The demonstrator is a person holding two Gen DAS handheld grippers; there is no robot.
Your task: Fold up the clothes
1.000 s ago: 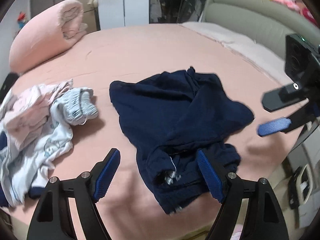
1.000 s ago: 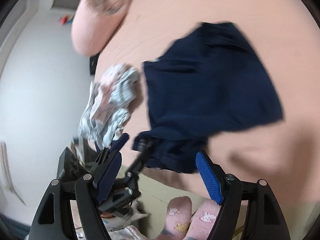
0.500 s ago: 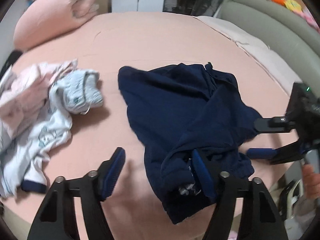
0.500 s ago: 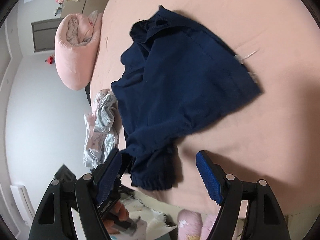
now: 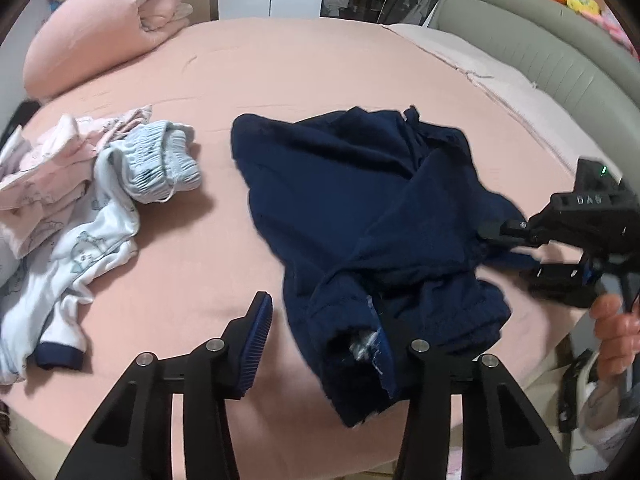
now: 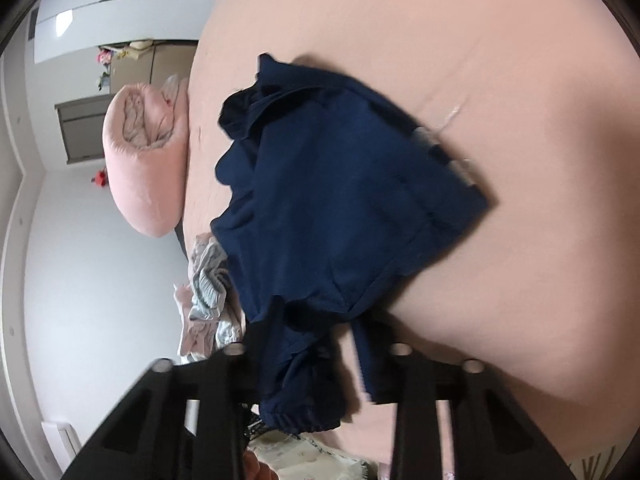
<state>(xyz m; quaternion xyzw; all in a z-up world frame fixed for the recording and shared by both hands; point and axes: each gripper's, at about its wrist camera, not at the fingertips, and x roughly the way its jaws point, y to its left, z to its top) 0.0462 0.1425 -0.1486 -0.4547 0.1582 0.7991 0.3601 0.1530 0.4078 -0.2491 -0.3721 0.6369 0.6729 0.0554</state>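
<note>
A crumpled navy blue garment (image 5: 368, 216) lies on the pink bed (image 5: 280, 64); it also shows in the right wrist view (image 6: 344, 192). My left gripper (image 5: 320, 332) is open at the garment's near end, its right finger under a fold and its left finger on bare sheet. My right gripper (image 6: 316, 356) has its fingers around the garment's right edge, with cloth between them; the left wrist view shows it (image 5: 516, 248) reaching in from the right, with the fingers close together on the cloth.
A pile of pale blue, white and pink baby clothes (image 5: 80, 200) lies at the left of the bed. A rolled pink duvet (image 5: 108, 20) sits at the far left. A grey padded headboard (image 5: 552, 52) runs along the right.
My right gripper has moved in from open beside the garment to closing on its right edge. My left gripper has moved forward onto the near end.
</note>
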